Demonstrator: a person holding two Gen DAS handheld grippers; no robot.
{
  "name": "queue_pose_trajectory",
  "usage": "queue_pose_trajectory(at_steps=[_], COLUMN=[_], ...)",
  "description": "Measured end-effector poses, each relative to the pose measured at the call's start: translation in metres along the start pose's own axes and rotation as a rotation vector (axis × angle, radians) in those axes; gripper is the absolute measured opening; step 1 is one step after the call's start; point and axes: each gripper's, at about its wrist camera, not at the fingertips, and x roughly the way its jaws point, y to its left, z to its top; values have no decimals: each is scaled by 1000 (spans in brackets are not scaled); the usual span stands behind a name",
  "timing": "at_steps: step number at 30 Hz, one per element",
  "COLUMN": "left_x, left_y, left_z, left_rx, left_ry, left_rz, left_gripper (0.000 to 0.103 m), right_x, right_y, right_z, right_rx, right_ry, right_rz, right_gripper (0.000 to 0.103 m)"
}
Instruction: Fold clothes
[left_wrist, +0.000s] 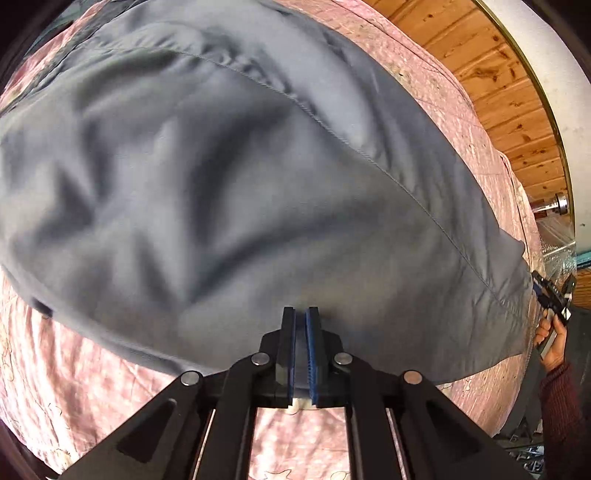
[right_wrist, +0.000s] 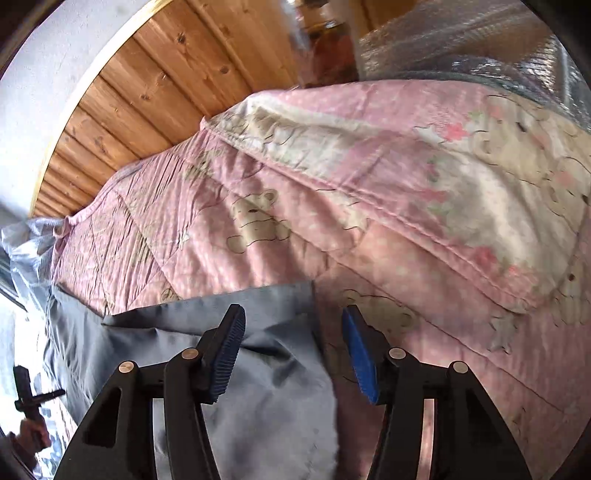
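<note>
Left tool (left_wrist: 301, 317) pinches the garment (left_wrist: 221, 184); right tool (right_wrist: 293, 325) gapes wide, empty.
With only one edge held, the cloth ahead may sag and crease on the quilt (right_wrist: 258, 184) unless the right tool takes the corner between its fingers.

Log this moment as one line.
left gripper: shut on grey fabric garment | right gripper: open | pink quilted bedspread: beneath

A pink quilt (right_wrist: 280, 206) printed with teddy bears covers the bed, a folded pink-and-cream blanket (right_wrist: 424, 155) lying across it. Knotty wood panelling (right_wrist: 155, 85) runs behind, edged by a white wall (left_wrist: 561, 110). Crinkled clear plastic wrap (right_wrist: 480, 40) sits beyond the blanket.
</note>
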Motion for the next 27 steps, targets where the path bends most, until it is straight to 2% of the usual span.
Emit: queue_pose_trajectory(at_steps=[1,2,3,5,8,14,18,20,23,27], left_x=[2,2,1,-1,-7,3,11,14,13,2], left_y=[-8,-16,-21,-30,-31,-1,6,6,18,45], left_z=[5,10,14,25,38,82,106,106,98,71], left_rx=[13,27,38,53,53,7,13,27,-11,-75], left_ry=[-6,-15,-24,-40,-68,-57,-28,-23,-33,-61], left_rz=[-7,-12,-12,-6,10,134,148,141,110,52], left_gripper=[6,6,6,6,6,6,6,6,4,4], right_x=[6,11,2,-17,-33,-6,-2,-1,-1,0], right_y=[8,18,27,43,35,22,19,19,20,22], right_z=[0,2,-2,-9,-19,-32,-30,-29,-28,-25], right_rx=[-41,-87,-124,-196,-178,-175,-167,-171,-172,-160], right_ry=[29,34,4,-54,-86,2,7,6,18,19], right_rz=[-16,-49,-80,-143,-226,-340,-392,-408,-428,-465], right_gripper=[39,17,14,13,11,11,11,11,13,26])
